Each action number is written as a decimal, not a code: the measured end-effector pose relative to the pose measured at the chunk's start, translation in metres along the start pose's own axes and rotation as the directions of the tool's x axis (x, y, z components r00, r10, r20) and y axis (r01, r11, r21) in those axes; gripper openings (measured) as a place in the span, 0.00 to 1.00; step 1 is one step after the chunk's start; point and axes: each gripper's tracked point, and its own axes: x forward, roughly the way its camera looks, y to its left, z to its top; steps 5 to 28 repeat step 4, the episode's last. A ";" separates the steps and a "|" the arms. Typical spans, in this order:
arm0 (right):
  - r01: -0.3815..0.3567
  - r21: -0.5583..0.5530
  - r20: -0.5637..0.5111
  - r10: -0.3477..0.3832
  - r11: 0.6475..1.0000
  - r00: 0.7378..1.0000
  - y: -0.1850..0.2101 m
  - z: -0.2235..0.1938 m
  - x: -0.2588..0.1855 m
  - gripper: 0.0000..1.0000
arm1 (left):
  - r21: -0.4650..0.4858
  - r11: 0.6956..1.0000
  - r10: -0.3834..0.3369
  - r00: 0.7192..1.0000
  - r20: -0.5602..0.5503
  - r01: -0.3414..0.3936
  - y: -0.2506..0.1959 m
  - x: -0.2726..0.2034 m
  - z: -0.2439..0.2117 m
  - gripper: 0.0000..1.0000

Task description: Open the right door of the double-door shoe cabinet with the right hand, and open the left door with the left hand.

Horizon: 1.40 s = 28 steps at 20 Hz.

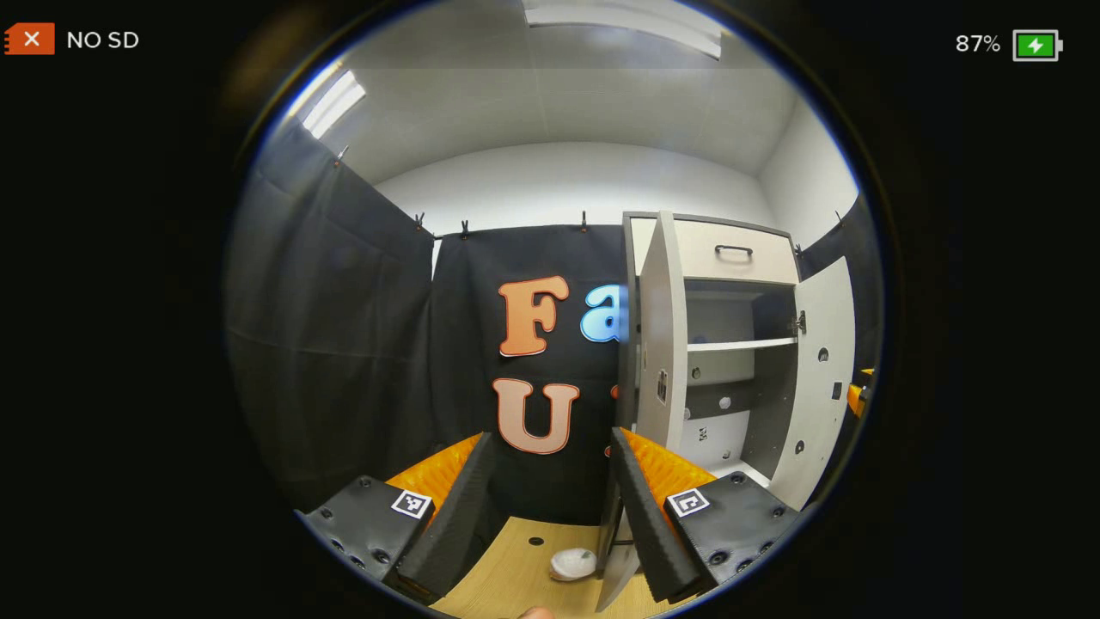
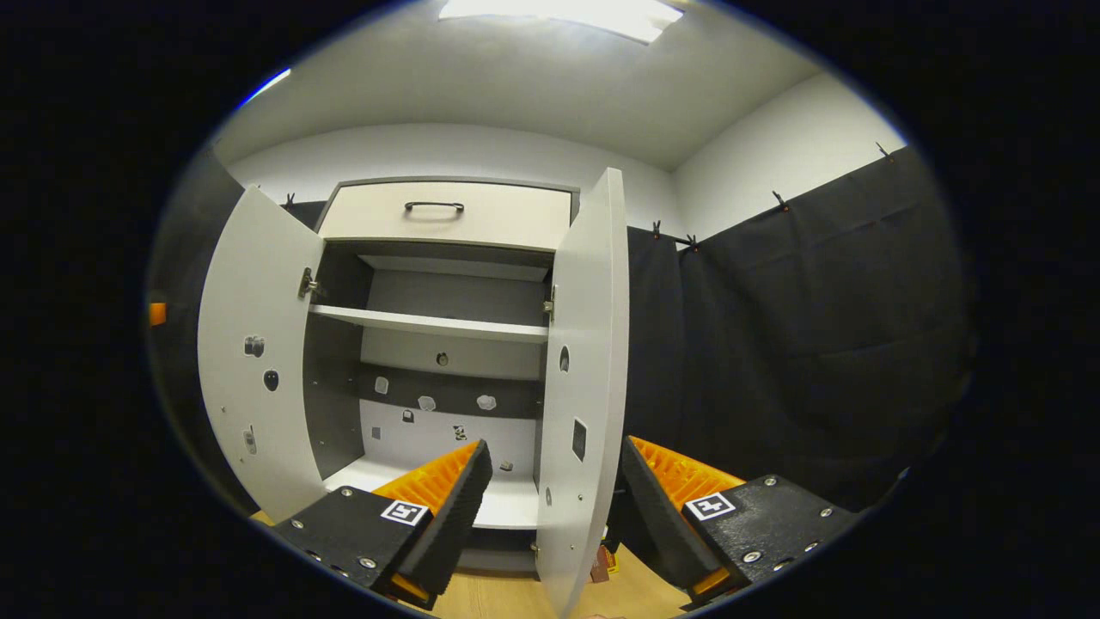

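The shoe cabinet [image 2: 447, 215] stands with both doors swung out. In the right gripper view its white right door [image 2: 584, 344] is edge-on and runs down between the fingers of my right gripper [image 2: 557, 447], which is open, with a gap on each side. The left door [image 2: 258, 361] hangs wide open at the left. In the left gripper view the left door [image 1: 662, 335] is edge-on, and its lower part passes just inside the right finger [image 1: 653, 516] of my open left gripper [image 1: 550, 438]. The right door [image 1: 821, 378] stands open farther right.
A drawer with a dark handle [image 2: 434, 206] tops the cabinet, and a bare shelf [image 2: 430, 325] crosses its inside. A small white object [image 1: 573, 563] lies on the wooden floor [image 1: 507, 576] by the left door's bottom corner. Black cloth walls [image 2: 816, 344] close in both sides.
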 end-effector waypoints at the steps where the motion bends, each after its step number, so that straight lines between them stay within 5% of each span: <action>1: 0.000 0.001 0.002 0.000 1.000 1.000 0.002 0.001 0.000 0.93 | 0.004 1.000 0.005 1.000 0.002 -0.005 0.001 0.001 0.001 0.80; 28: 0.007 -0.001 0.010 -0.007 1.000 1.000 0.003 0.002 0.000 0.93 | 0.005 1.000 0.006 1.000 0.006 -0.006 0.003 0.002 0.001 0.80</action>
